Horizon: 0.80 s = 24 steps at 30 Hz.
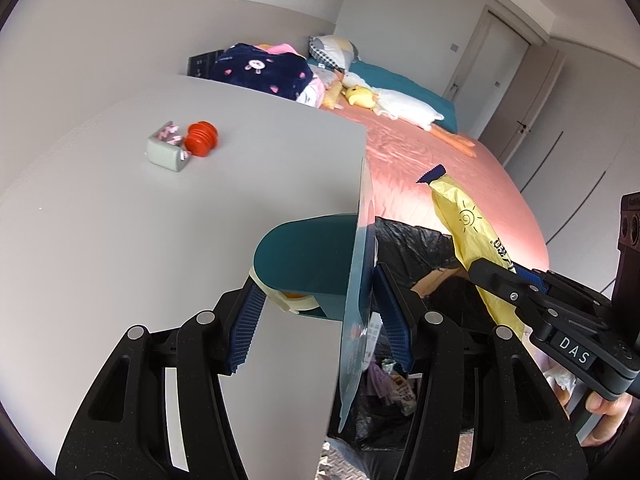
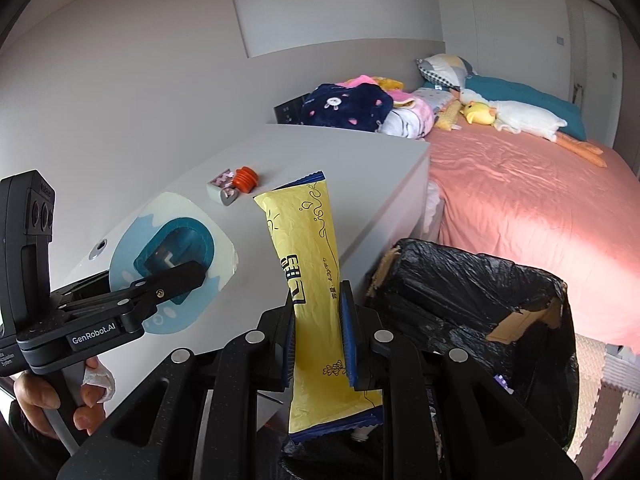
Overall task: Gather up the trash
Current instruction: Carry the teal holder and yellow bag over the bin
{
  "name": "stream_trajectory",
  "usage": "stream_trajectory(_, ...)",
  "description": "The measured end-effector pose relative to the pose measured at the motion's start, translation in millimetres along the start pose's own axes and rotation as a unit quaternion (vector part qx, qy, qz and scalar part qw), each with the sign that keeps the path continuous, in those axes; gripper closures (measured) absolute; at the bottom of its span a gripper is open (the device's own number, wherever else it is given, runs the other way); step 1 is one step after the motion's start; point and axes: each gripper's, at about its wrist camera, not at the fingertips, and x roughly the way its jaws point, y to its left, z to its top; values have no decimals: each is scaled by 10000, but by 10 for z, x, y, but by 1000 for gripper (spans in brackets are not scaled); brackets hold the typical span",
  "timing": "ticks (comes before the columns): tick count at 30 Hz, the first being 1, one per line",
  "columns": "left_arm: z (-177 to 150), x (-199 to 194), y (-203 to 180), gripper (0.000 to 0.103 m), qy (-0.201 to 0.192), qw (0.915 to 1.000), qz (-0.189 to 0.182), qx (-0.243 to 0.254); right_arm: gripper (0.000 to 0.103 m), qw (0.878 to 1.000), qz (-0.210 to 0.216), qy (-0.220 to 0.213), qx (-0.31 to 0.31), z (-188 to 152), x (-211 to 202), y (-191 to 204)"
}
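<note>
In the left wrist view, the left gripper [image 1: 318, 322] is clamped on a teal blister pack [image 1: 308, 258] whose clear backing card stands edge-on between the blue pads. The pack hangs just past the right edge of the white cabinet top [image 1: 120, 220], which is bare apart from a grey box [image 1: 166, 153] and an orange ribbed stopper [image 1: 201, 139] touching each other at the far left. Right of the card, the black-lined trash bin [image 1: 416, 256] gapes open below, paper scraps visible inside. The right gripper [image 1: 486, 276] reaches in from the right, pinching a yellow wrapper [image 1: 466, 224] above the bin. Beyond lies a pink bed [image 1: 440, 176] with a goose plush [image 1: 404, 106].

In the right wrist view, the right gripper [image 2: 318, 334] is closed tight on the yellow wrapper [image 2: 310, 240], which stands upright, near the cabinet's [image 2: 360, 168] right edge. The trash bin [image 2: 472, 300] sits to the right, its mouth open and unobstructed, its rim close against the bed [image 2: 520, 208]. The left gripper [image 2: 188, 276] at left holds the blister pack [image 2: 172, 252] over the cabinet top.
</note>
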Motion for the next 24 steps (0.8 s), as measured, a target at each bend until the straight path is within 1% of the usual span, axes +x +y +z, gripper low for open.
stream_trajectory(7,-9,101,-226,49,100,9997,-97,177,83,9998,-98,-49,176,-39,-100,-216)
stream_trajectory(24,1,294,-644,49,303,9974,-323,564,83,9976,-396,-154,546,-126,-313,-699)
